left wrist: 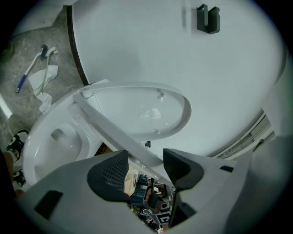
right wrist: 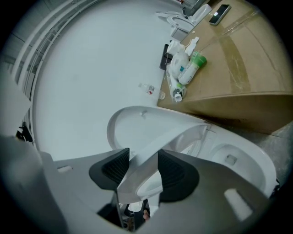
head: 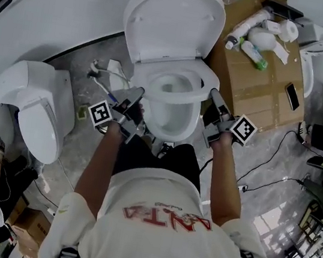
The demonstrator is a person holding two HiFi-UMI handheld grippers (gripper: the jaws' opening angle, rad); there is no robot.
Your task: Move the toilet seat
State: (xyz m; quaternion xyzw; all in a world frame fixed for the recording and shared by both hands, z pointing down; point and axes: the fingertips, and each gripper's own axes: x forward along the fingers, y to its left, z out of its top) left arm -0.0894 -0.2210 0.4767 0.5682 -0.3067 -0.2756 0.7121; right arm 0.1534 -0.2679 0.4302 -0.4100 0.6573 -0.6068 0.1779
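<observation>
Left gripper (head: 135, 98) sits loose around the toilet seat (head: 208, 78) mid-frame; right gripper (head: 215, 98) alone clamps it, so it may twist and drop.

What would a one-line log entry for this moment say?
white plastic toilet seat ring: part-raised off white ceramic bowl; white lid: upright; right gripper: clamped on seat; left gripper: seat between jaws, contact unclear

Red print on the person's shirt (head: 163, 232) prob. reads "ANTA", upside down; nothing else legible.
</observation>
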